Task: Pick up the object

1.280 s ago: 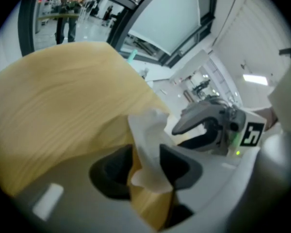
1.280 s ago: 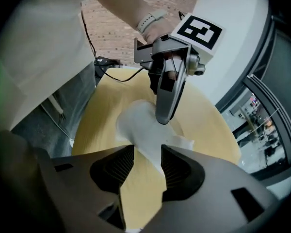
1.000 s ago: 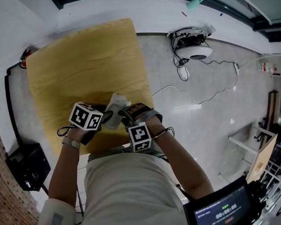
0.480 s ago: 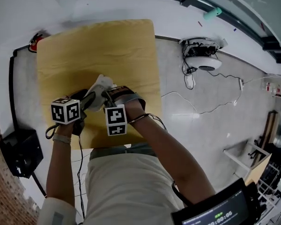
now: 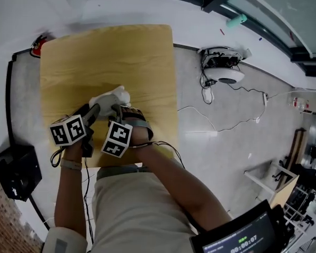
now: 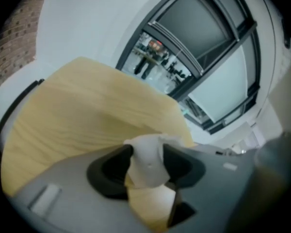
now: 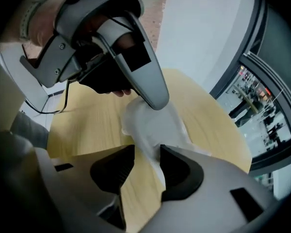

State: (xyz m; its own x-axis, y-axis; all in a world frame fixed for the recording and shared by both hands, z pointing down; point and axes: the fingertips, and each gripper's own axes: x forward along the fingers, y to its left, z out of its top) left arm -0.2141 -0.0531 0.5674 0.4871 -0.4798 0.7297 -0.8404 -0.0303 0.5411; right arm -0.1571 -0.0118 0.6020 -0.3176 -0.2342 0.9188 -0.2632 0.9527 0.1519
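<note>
Lifting the white wad (image 5: 111, 96) well probably depends on one firm hold being in place while the other lets go. The left gripper (image 5: 94, 111) has its jaws opening, with the wad between its pads (image 6: 182, 165) and touching both, so the load looks likely to pass to the right gripper (image 5: 117, 109). That one is closed on a thin fold of the same wad; in the right gripper view the fold lies along the right-hand pad, with bare wood showing beside it. Slim purchase, so I judge a slow, straight raise is safest, lest the fold slide out. The wad sits left of centre in the head view, over the near middle of the table (image 5: 95, 51); whether it touches the top I cannot tell. Material: soft, crumpled and white, thinner at the edges, cloth or film, unclear which. Its shape is lumpy and irregular, and it likely compresses easily. The table top is yellow wood grain, smooth and matte, with rounded corners. Pads are dark, faintly ridged, set in smooth grey shells.
</note>
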